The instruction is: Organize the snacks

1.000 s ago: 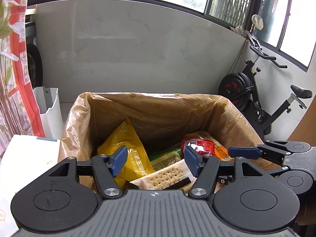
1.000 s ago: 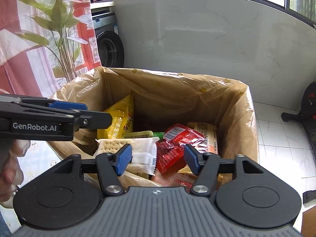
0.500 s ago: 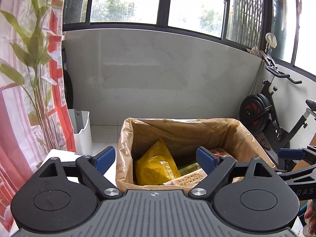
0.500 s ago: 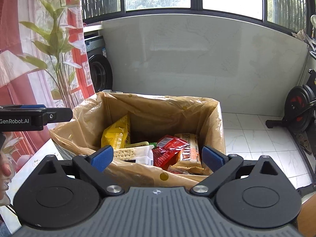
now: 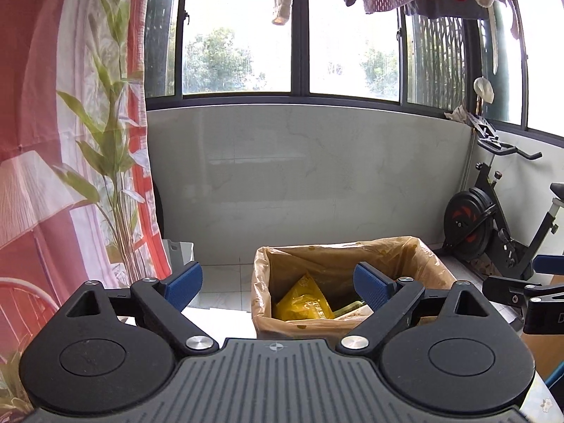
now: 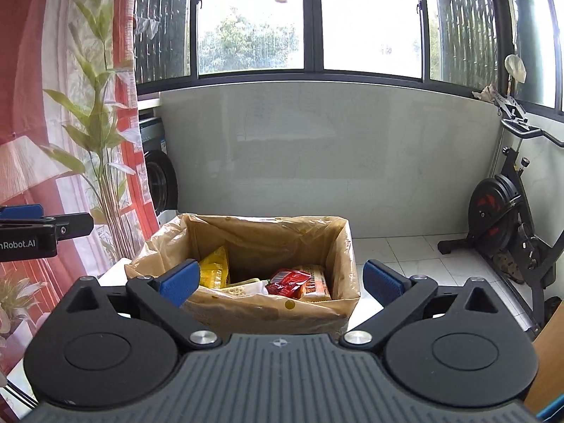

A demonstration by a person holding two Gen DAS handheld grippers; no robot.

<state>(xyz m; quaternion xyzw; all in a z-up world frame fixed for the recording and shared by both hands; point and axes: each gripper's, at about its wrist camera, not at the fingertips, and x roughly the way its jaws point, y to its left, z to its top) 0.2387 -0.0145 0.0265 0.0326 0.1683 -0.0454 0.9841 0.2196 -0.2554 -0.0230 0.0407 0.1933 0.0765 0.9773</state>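
Observation:
A box lined with a tan plastic bag stands ahead of both grippers and holds the snacks. Inside it I see a yellow packet, a red packet, an orange-printed packet and a pack of pale crackers. My left gripper is open and empty, held back from the box and to its left. My right gripper is open and empty, held back from the box's near side. Each gripper shows at the edge of the other's view.
A red and white curtain and a tall green plant stand at the left. An exercise bike stands at the right. A washing machine is behind the plant. Laundry hangs above the window.
Both grippers have drawn back and up from the box, which now looks smaller and farther. Both jaws have opened wider.

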